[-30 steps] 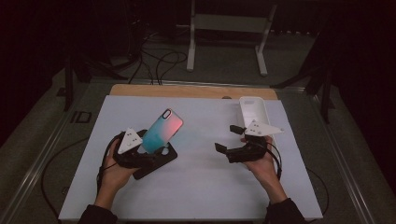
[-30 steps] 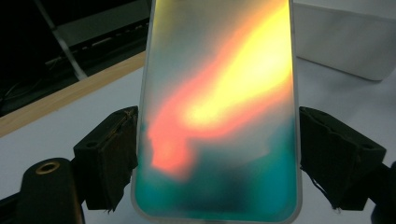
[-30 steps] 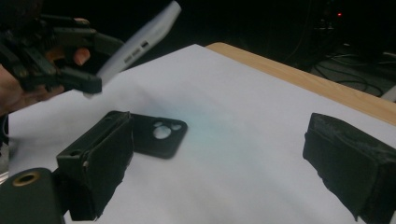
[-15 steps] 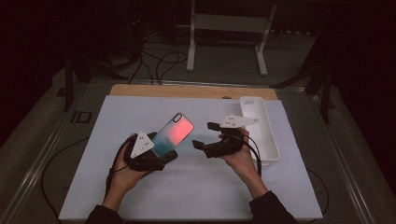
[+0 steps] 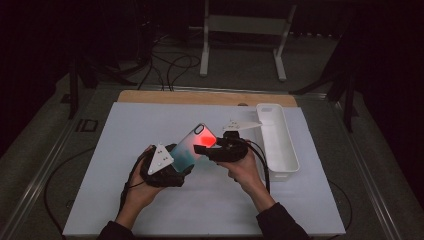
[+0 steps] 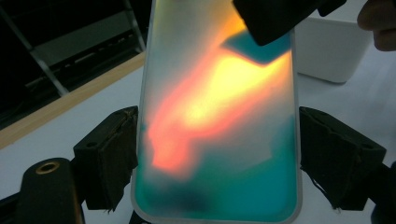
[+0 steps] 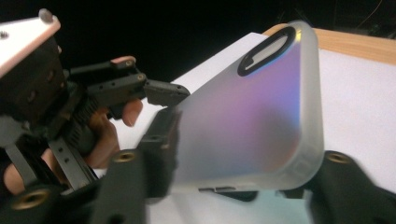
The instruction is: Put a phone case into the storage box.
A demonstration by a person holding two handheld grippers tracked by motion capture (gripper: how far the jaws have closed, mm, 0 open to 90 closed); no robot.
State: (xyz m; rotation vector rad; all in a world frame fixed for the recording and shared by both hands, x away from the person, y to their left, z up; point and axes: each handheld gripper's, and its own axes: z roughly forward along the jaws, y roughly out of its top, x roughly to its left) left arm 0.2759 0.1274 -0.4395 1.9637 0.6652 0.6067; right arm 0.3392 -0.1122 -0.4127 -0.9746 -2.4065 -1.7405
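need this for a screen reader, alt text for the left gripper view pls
A translucent phone case, glowing orange over teal, stands upright between the left gripper and its two black fingers, which press its long edges. The right gripper reaches its top corner; a white bin sits behind on the white table.

**Dim room, one lit table, soft close-ups**

The high view is dark and grainy; only the white table (image 5: 150, 200) catches light from above, and the floor around it falls to black. The phone case (image 5: 192, 145) glows red and teal. In the left gripper view the case (image 6: 215, 116) is blurred and glaring orange. The right gripper view is sharper, with soft foreground edges.
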